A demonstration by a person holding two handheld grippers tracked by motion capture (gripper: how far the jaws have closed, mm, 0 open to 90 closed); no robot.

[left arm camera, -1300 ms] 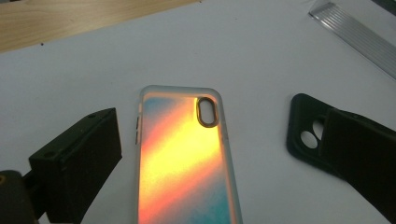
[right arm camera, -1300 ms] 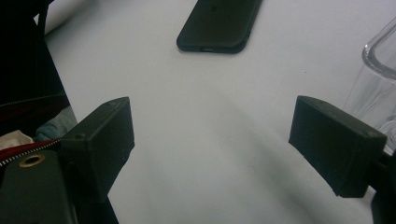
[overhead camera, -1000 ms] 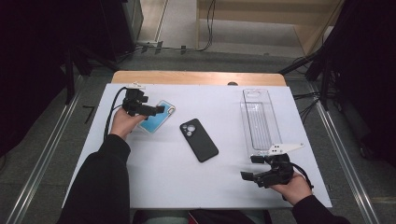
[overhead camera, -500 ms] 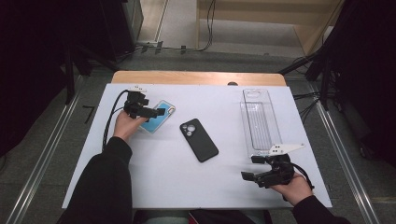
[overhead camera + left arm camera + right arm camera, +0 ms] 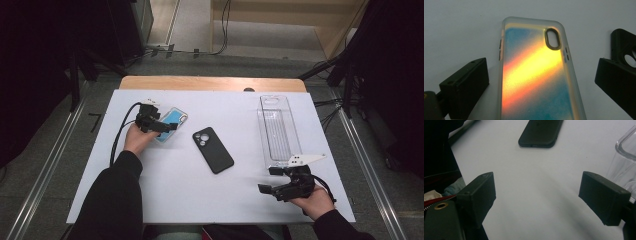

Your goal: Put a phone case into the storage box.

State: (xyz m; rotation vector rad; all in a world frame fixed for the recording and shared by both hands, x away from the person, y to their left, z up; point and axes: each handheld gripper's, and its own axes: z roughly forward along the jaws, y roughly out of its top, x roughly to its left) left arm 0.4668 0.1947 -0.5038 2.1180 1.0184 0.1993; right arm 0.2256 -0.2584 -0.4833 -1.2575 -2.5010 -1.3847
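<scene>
The iridescent phone case [image 5: 536,75] lies flat on the white table [image 5: 165,200], at its left side, with the camera cutout [image 5: 552,38] at the far end as the left gripper view shows it. We have the left gripper [image 5: 167,125] above it, jaws spread wide, one on either long edge and neither touching the frosted rim. The step in hand, as we read it, is the pickup of this case.

To do it well, we would keep the jaws square to the long sides and centred along the length, so the case does not swing once it is off the table. The near jaw sits closer to its edge than the far one, so a small shift toward the far side would even the gaps before we close. The case looks thin and soft; we would go low enough that the pads meet the rim, then close gently, since a hard squeeze could bow it and pop it out.

Just beside the case, toward the middle of the table, lies a black phone [image 5: 213,149], camera side up; we should avoid nudging it. The right gripper [image 5: 272,180] rests near the table's front right corner, jaws apart on nothing, beside the clear plastic tray [image 5: 278,131], which appears empty, though its transparency makes that hard to confirm.
</scene>
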